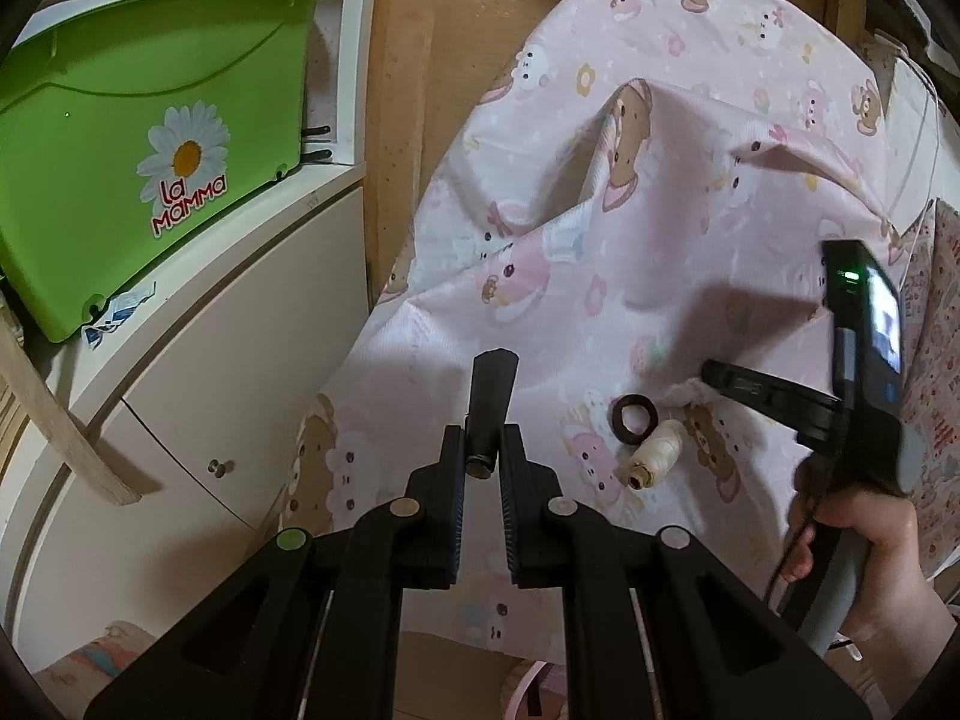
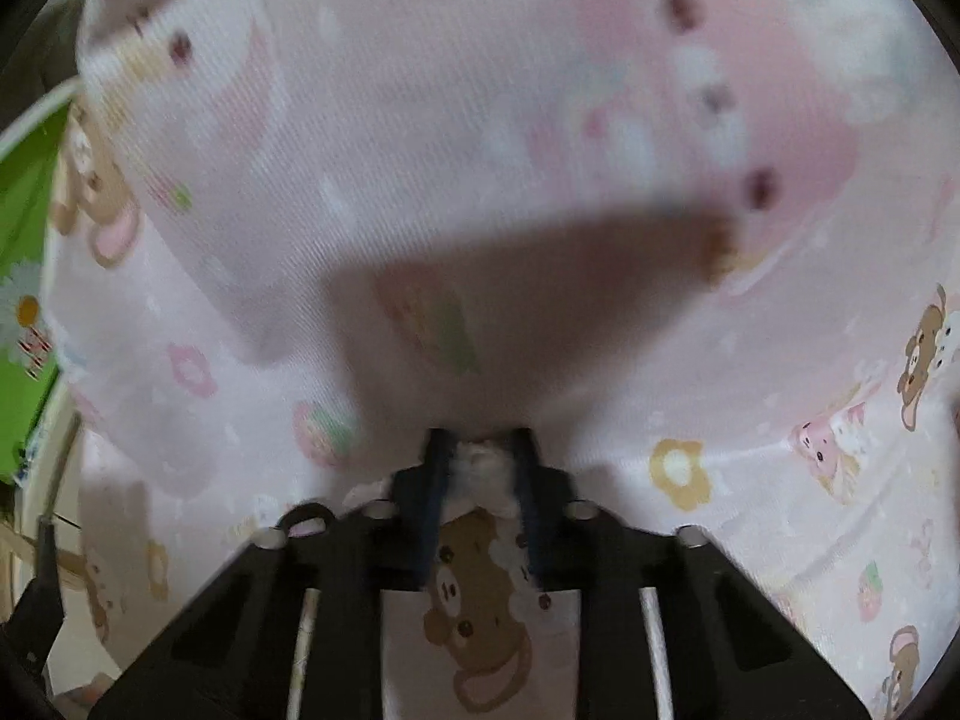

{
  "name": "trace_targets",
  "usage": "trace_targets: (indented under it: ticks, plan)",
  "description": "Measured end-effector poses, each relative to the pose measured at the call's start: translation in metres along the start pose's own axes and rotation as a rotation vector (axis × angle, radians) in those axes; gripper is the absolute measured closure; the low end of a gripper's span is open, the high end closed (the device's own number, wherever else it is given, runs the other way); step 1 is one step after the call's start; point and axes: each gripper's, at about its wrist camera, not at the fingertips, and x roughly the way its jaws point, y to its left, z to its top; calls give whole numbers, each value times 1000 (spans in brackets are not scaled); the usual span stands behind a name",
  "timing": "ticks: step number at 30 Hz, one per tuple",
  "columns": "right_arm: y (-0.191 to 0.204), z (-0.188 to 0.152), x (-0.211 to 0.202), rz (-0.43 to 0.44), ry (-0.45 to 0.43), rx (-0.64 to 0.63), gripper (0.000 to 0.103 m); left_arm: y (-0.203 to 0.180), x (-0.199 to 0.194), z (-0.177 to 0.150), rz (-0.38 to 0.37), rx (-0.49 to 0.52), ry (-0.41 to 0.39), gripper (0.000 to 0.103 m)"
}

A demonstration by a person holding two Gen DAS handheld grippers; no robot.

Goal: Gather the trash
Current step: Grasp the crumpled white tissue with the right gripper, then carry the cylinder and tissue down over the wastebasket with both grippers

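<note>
Left gripper (image 1: 483, 450): jaws narrow, clamped on a slim black tube-like object (image 1: 491, 408) that stands up between the pads and sticks out past the fingertips. What it is exactly, cannot tell.

Right gripper (image 2: 480, 450): jaws drawn in close on a small white crumpled wad (image 2: 480, 465), paper or tissue by the look; pads appear to press it on both sides, but the right wrist view is blurred. In the left wrist view the same gripper (image 1: 711, 375) sits to the right of the left gripper, tips down at the wad (image 1: 690, 393) on the pink bear-print sheet (image 1: 690, 150). A hand (image 1: 864, 546) holds its handle.

On the sheet, just left of the right gripper's tips: a dark brown ring (image 1: 636, 420) and a cream thread spool (image 1: 654, 456), lying near each other, apart from the wad.

Far left of the left gripper: green bin (image 1: 150, 138) with daisy sticker, on a white cabinet (image 1: 210, 390).
</note>
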Motion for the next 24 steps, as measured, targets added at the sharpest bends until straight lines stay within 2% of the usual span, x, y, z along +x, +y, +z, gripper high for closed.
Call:
trace_targets:
  ticks: [7, 15, 24]
  plan:
    - [-19, -25, -37, 74, -77, -29, 86, -1, -2, -3, -5, 5, -6, 93]
    - [-56, -54, -86, 209, -131, 4, 86, -14, -12, -10, -12, 48, -32, 93]
    - [-80, -60, -149, 239, -194, -25, 86, -30, -32, -23, -77, 81, -26, 93]
